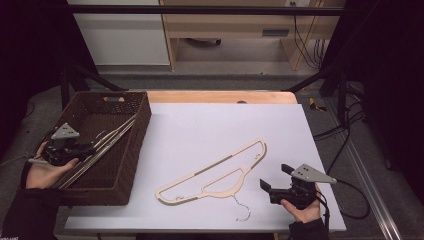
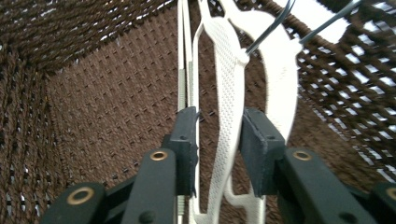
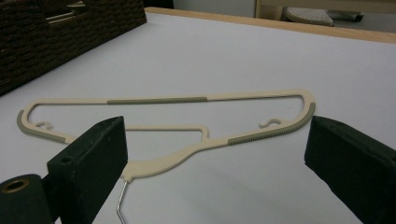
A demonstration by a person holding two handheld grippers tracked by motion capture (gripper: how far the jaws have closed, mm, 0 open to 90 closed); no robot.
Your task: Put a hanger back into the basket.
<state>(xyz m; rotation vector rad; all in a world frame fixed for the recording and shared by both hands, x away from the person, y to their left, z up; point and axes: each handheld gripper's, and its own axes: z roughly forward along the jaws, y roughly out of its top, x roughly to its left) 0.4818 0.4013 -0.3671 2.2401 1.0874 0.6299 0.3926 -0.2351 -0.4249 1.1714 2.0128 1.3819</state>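
A cream hanger (image 1: 215, 164) with grey grip strips lies flat on the white table top, its wire hook (image 1: 243, 210) toward the front edge. My right gripper (image 1: 275, 176) sits just right of it, open, with the hanger (image 3: 156, 100) lying ahead of its wide-apart jaws (image 3: 217, 140). My left gripper (image 1: 92, 147) is inside the brown wicker basket (image 1: 142, 115), over several hangers (image 1: 107, 140) lying there. In the left gripper view its jaws (image 2: 219, 140) stand close together on a white hanger (image 2: 229, 93) just above the basket floor (image 2: 107, 93).
The basket takes up the left side of the table (image 1: 200, 120); its corner (image 3: 70, 28) lies far left in the right gripper view. A wooden strip (image 1: 220, 96) edges the far side. Black frame bars and cables stand to the right.
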